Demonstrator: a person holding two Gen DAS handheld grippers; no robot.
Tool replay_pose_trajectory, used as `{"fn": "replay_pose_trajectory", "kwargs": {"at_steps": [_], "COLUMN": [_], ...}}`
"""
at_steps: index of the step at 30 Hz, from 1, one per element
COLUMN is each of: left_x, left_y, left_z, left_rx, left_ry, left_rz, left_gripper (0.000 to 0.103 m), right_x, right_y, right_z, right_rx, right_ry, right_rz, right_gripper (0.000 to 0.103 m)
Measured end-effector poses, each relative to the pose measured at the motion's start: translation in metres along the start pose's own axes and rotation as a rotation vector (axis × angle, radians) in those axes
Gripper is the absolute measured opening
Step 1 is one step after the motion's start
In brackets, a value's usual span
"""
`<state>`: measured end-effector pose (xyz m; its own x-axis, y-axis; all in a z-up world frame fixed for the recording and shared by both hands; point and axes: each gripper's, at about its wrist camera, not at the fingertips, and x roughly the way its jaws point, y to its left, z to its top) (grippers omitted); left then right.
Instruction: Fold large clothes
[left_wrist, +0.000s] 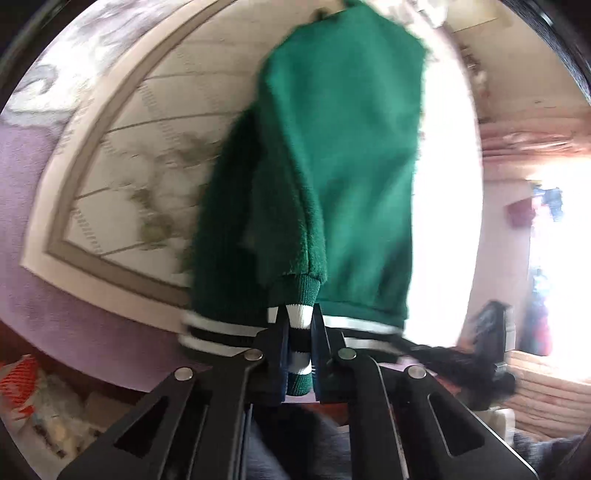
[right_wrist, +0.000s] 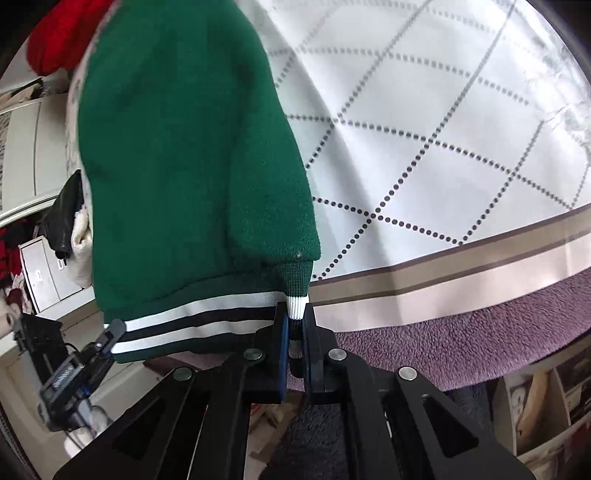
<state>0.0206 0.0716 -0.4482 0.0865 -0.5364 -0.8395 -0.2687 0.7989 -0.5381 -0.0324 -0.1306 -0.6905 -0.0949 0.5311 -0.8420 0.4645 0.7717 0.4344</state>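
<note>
A green fleece jacket (left_wrist: 343, 155) with white and black striped ribbed trim stretches out ahead of both grippers over a bed. My left gripper (left_wrist: 300, 325) is shut on a striped sleeve cuff (left_wrist: 300, 354) at the hem's left corner. In the right wrist view the same jacket (right_wrist: 184, 155) fills the left half. My right gripper (right_wrist: 295, 321) is shut on the other striped cuff (right_wrist: 297, 306) at the hem's right corner. The left gripper (right_wrist: 85, 369) shows at the lower left of the right wrist view, and the right gripper (left_wrist: 491, 350) at the right of the left wrist view.
The bed has a white quilt (right_wrist: 424, 129) with dotted diamond lines and a beige border, over a purple fleece blanket (right_wrist: 461, 339). A red garment (right_wrist: 62, 33) lies at the far end. White drawers (right_wrist: 40, 273) and clutter stand to the left; a bright window (left_wrist: 554, 258) glares.
</note>
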Motion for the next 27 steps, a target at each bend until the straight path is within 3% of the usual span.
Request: {"fn": "replay_pose_trajectory", "kwargs": {"at_steps": [2,4,5,8,10,12,15,16,17,19,20,22,23,24,27], "left_x": [-0.001,0.001,0.002,0.017,0.046,0.061,0.058,0.055,0.049,0.04,0.032,0.021,0.017,0.017,0.042], "left_y": [-0.011,-0.013,-0.009,0.033,0.072,0.089,0.086,0.083,0.082,0.086,0.09,0.1,0.106,0.11,0.118], "left_z": [-0.001,-0.001,-0.001,-0.003,-0.008,-0.01,-0.007,-0.006,-0.004,0.0,0.004,0.01,0.014,0.018,0.028], "left_rx": [-0.009,-0.014,-0.004,0.021,-0.02,-0.039,0.005,0.018,0.011,-0.025,-0.051,-0.093,-0.12,-0.141,-0.162], "left_ry": [0.007,0.014,0.017,0.072,0.136,0.165,0.178,0.183,0.186,0.181,0.168,0.133,0.103,0.077,0.1], "left_rz": [-0.073,-0.089,-0.064,0.109,0.168,0.168,0.142,0.138,0.113,0.053,0.011,-0.071,-0.105,-0.134,-0.169], "left_gripper": [0.007,0.007,0.006,0.006,0.006,0.006,0.008,0.011,0.013,0.014,0.019,0.044,0.065,0.073,0.074], "right_x": [-0.011,-0.019,-0.026,-0.027,-0.001,0.015,0.03,0.032,0.031,0.034,0.038,0.047,0.05,0.054,0.072], "right_y": [-0.002,-0.004,-0.008,0.001,0.015,0.019,0.022,0.022,0.018,0.008,0.005,-0.002,-0.004,-0.009,-0.013], "right_z": [0.0,-0.001,0.001,0.011,0.017,0.022,0.031,0.034,0.035,0.04,0.042,0.047,0.048,0.049,0.058], "right_rx": [0.013,0.041,0.051,-0.005,-0.074,-0.103,-0.122,-0.106,-0.085,-0.055,-0.039,-0.013,-0.005,0.0,0.038], "right_ry": [-0.006,0.0,0.002,0.032,0.126,0.173,0.218,0.217,0.206,0.188,0.186,0.188,0.188,0.186,0.194], "right_rz": [0.021,0.039,0.039,-0.025,-0.082,-0.111,-0.142,-0.118,-0.085,-0.027,-0.001,0.049,0.078,0.118,0.235], "right_gripper": [0.006,0.006,0.006,0.006,0.007,0.009,0.017,0.03,0.057,0.084,0.084,0.084,0.084,0.084,0.086]}}
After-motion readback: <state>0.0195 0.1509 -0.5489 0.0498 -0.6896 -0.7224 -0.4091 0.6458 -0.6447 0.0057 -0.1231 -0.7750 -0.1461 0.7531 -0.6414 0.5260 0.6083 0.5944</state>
